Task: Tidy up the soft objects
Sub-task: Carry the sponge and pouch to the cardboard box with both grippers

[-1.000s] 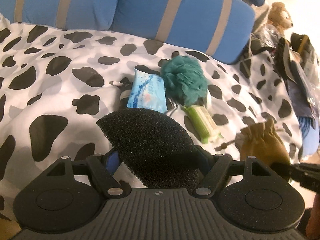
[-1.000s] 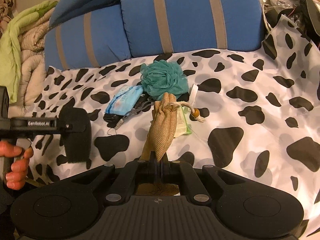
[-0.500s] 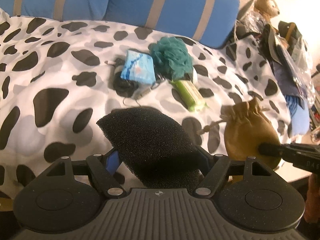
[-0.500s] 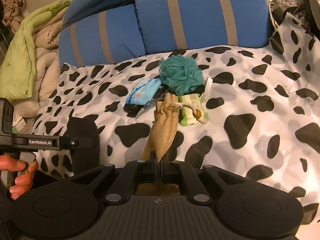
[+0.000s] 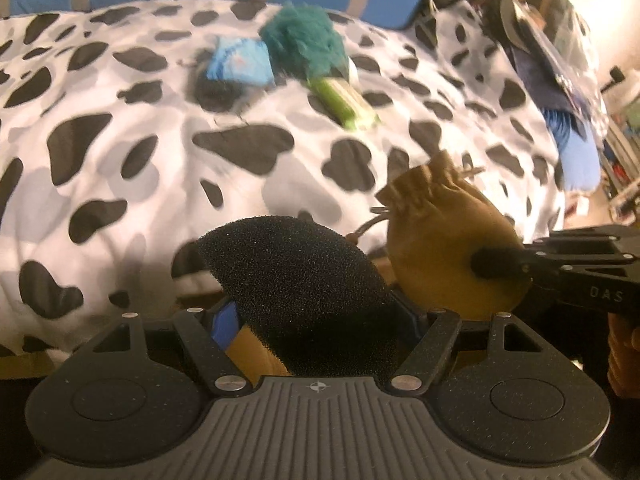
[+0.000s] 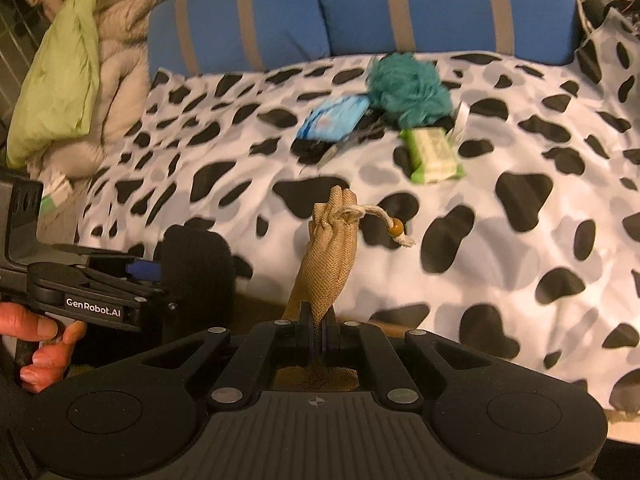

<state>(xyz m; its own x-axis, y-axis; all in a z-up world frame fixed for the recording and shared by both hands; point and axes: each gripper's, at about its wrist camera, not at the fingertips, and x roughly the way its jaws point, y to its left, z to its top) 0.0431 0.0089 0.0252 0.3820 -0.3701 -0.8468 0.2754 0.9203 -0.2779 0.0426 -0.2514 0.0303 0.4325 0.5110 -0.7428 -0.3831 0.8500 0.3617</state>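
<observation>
My left gripper (image 5: 316,316) is shut on a black foam sponge (image 5: 296,280), held in the air off the near edge of the bed. The sponge also shows in the right wrist view (image 6: 196,264). My right gripper (image 6: 318,320) is shut on a tan burlap drawstring pouch (image 6: 330,256), held upright beside the sponge; the pouch also shows in the left wrist view (image 5: 444,248). A teal mesh bath pouf (image 6: 408,88), a blue tissue pack (image 6: 336,118) and a green wipes pack (image 6: 432,154) lie on the cow-print bedspread (image 6: 520,240).
Blue striped pillows (image 6: 360,8) stand at the back. A green and beige quilt (image 6: 68,60) is piled at the left. A small black item (image 6: 316,146) lies under the tissue pack. Bags and clutter (image 5: 540,40) sit at the bed's right side.
Both grippers have pulled back from the bed towards its near edge, carrying the sponge and the pouch. The items on the bed look farther away.
</observation>
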